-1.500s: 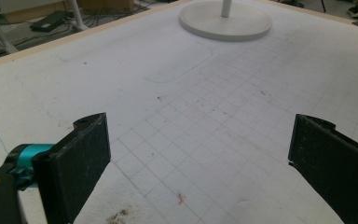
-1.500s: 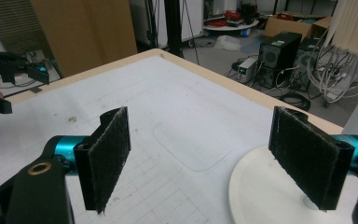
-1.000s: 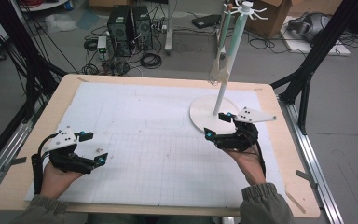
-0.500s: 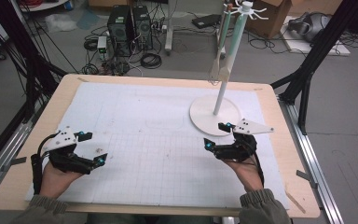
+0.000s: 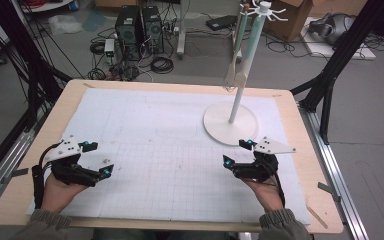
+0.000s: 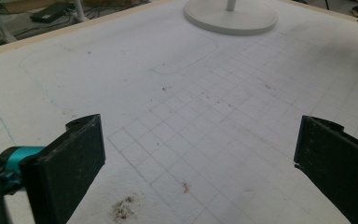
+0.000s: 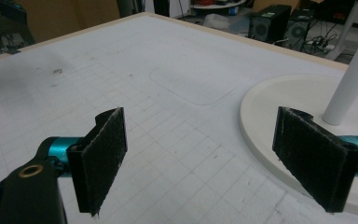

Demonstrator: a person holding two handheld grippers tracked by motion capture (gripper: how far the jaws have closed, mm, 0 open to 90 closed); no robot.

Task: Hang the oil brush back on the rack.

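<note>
My claws, both empty at the table's near edge

My right gripper (image 5: 237, 152) gapes wide just below the white stand (image 5: 231, 123), right of centre; my left gripper (image 5: 98, 157), equally wide, sits lower left, well apart.

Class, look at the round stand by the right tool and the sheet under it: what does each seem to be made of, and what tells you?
Stand: probably matte white plastic or painted metal; smooth, even disc base and pole, no grain. Sheet: likely paper or thin foam board, matte white with a printed grid, scuffs and stains. Right tool: open, its jaw pads looking like coarse black foam.
</note>
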